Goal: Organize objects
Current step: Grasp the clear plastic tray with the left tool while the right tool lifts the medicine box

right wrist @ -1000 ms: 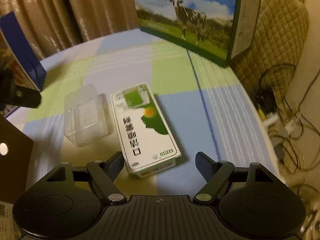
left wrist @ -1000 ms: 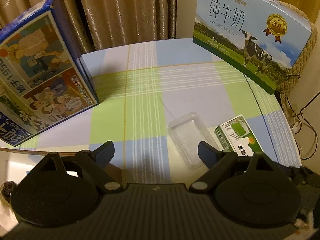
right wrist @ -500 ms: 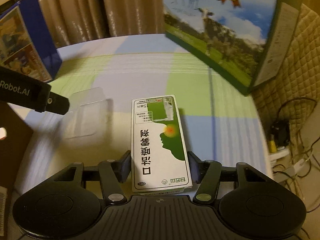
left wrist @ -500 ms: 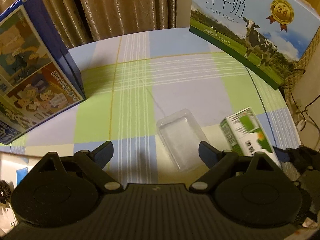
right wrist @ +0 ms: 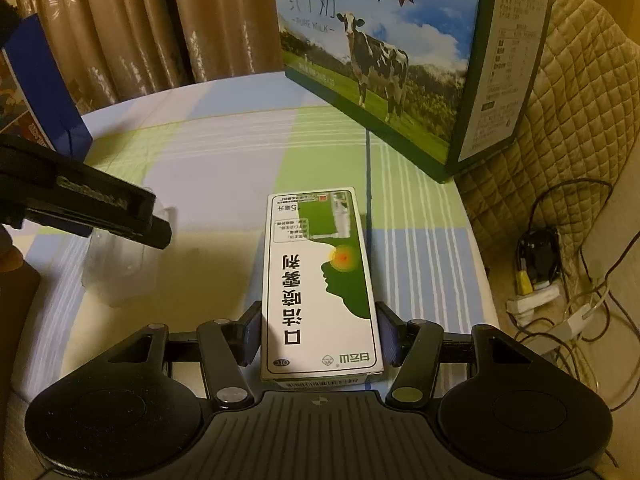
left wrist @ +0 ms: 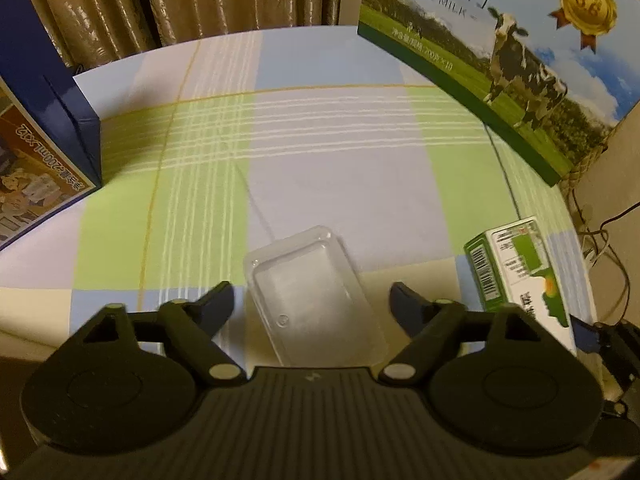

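Left wrist view: the clear tray (left wrist: 310, 292) is framed lengthwise between the wide-spread fingers of the left gripper (left wrist: 311, 300), seemingly untouched, while the green box (right wrist: 320, 280) is clamped by the right gripper (right wrist: 320, 334).

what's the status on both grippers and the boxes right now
Right gripper jaws shut on green-and-white cardboard medicine box. Left gripper jaws open, straddling clear plastic rectangular tray. Nothing in the way.
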